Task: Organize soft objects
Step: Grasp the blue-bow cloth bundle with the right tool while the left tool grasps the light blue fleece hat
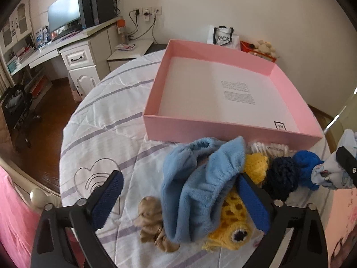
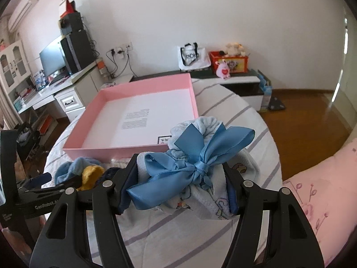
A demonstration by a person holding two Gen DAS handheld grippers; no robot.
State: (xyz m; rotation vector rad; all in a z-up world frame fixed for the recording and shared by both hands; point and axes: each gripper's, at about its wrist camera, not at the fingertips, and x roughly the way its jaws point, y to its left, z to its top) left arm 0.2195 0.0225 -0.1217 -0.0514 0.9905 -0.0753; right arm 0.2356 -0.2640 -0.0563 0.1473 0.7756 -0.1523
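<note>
An empty pink box (image 1: 223,131) (image 2: 107,150) lies on the striped quilt. In front of it is a pile: a light blue fleece piece (image 1: 200,187), yellow crochet items (image 1: 232,225), a tan scrunchie (image 1: 151,221), a navy crochet ball (image 1: 282,175) and a blue one (image 1: 306,163). My left gripper (image 1: 179,184) is open around the fleece piece. My right gripper (image 2: 180,174) is shut on a pale printed cloth bundle (image 2: 209,201) tied with a blue satin bow (image 2: 196,160), held above the quilt to the right of the pile; it shows at the right edge of the left wrist view (image 1: 332,172).
A pack of cotton swabs (image 1: 267,148) lies against the box front. The quilt (image 1: 107,120) covers a rounded bed end. A white desk with a monitor (image 1: 64,15) stands left. A low cabinet with a bag (image 2: 193,55) and toys is behind. Wooden floor lies right.
</note>
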